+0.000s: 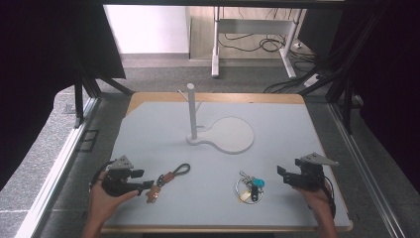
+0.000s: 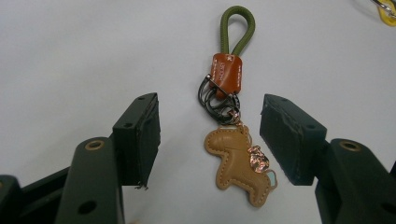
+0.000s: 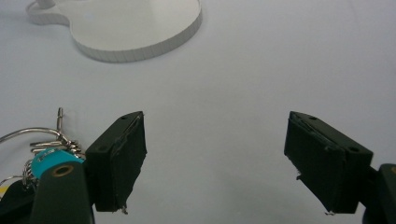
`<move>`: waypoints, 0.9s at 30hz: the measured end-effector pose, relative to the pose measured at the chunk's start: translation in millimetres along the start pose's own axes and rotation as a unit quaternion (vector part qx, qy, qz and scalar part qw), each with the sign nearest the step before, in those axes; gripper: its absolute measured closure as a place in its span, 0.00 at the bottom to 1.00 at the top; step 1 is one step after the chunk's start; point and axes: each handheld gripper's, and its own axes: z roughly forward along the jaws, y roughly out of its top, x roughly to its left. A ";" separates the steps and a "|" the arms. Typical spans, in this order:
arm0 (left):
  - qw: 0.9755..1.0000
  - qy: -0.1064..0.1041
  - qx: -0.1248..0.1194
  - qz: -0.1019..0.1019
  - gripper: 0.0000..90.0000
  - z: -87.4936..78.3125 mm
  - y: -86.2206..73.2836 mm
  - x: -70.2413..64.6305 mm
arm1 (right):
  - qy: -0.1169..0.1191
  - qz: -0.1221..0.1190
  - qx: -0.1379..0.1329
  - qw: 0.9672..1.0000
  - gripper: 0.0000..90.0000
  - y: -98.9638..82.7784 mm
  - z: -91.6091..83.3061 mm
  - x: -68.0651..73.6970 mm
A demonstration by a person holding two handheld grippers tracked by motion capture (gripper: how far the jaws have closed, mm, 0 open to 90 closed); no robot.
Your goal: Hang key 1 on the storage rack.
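Observation:
A keychain with a tan leather horse (image 2: 240,161), an orange tab and a green cord loop (image 2: 238,28) lies flat on the table at front left (image 1: 168,177). My left gripper (image 1: 142,179) is open just left of it. In the left gripper view its jaws (image 2: 210,116) stand on either side of the horse without touching it. A key bunch with a teal tag (image 1: 250,186) lies at front centre-right. My right gripper (image 1: 283,176) is open to the right of it, and the bunch (image 3: 42,154) sits beside the left jaw with nothing between the jaws (image 3: 215,140).
A white stand with an upright post (image 1: 191,111) and a round flat base (image 1: 230,135) is on the far middle of the grey table; the base (image 3: 135,28) lies ahead of the right gripper. Black frame posts flank the table. The floor beyond holds cables.

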 end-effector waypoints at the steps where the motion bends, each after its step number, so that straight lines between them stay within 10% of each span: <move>1: 1.000 0.000 0.000 0.000 0.43 0.0 0.0 0.0 | 0.000 0.000 0.000 1.000 0.24 0.0 0.0 0.0; 16: 1.000 0.013 -0.013 -0.024 0.43 0.1 4.2 -6.1 | 0.036 0.008 -0.014 0.999 0.36 -5.3 -14.2 -10.8; 27: 1.000 0.012 0.020 0.005 0.44 -4.3 19.7 -15.0 | 0.012 0.012 -0.017 1.000 0.35 -10.6 -29.5 -15.8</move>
